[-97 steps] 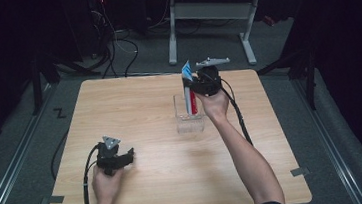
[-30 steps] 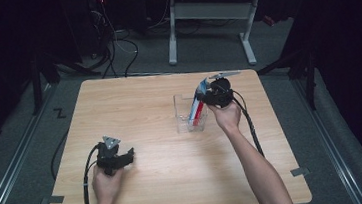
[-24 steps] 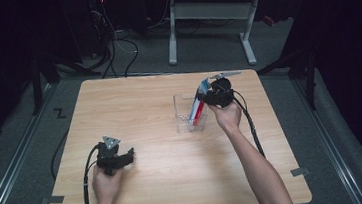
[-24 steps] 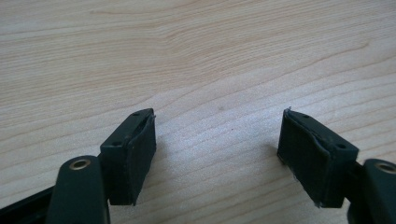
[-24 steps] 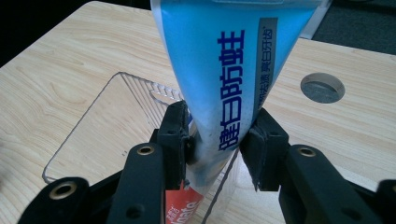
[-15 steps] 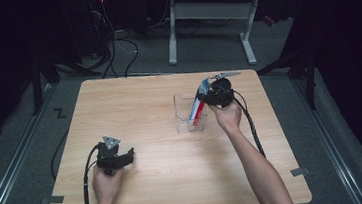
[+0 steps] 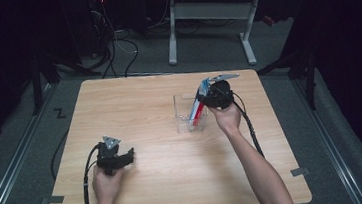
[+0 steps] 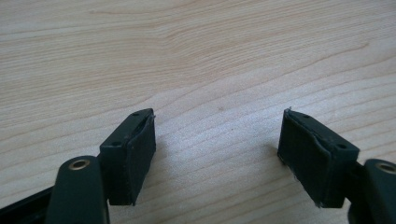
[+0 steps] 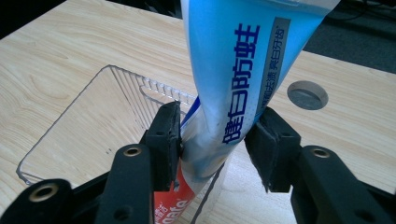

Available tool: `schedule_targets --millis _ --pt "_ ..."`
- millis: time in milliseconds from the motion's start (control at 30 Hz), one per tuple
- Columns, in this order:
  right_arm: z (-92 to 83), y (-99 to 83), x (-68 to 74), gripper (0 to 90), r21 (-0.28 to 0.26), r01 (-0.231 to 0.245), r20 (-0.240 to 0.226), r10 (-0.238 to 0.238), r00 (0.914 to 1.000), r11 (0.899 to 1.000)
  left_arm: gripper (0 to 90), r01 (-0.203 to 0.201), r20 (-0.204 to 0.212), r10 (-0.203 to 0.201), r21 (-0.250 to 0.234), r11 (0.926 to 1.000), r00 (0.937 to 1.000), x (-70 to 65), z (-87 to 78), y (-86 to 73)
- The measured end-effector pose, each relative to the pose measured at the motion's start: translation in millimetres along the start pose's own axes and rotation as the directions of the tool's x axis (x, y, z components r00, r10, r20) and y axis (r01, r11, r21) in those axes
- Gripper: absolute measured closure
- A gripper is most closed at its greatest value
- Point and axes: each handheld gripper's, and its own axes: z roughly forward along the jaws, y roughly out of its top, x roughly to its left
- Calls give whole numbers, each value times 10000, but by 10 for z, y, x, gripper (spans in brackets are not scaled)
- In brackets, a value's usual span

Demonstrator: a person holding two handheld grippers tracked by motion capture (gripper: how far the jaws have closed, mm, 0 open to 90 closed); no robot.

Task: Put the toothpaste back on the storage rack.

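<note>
Right hand-held gripper (image 9: 217,140) sits at the near right corner of the clear plastic bin (image 9: 70,126) on the far right part of the wooden counter (image 7: 166,174); its jaws have just been opening and now stand partly apart, with the blue-and-white toothpaste tube (image 9: 243,70) upright between them, left pad about touching, right pad close beside, its red lower end down inside the bin. Left hand-held gripper (image 8: 217,158) rests low over bare counter at the near left, jaws wide apart, nothing between them.
</note>
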Motion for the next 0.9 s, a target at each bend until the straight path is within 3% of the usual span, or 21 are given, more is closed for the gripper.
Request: schedule_targets --millis 100,533,900 --pt "-19 5 11 533 -16 173 117 -173 9998 9998 279 4 -3 -4 -1 10000 10000 0 1 1" --pt "-122 16 9 478 -404 116 151 -110 9998 9991 279 4 -6 -4 3 10000 10000 -1 1 1" --pt "-208 -24 22 474 -530 299 212 -288 9994 9981 279 5 -7 -5 2 10000 10000 -1 1 1"
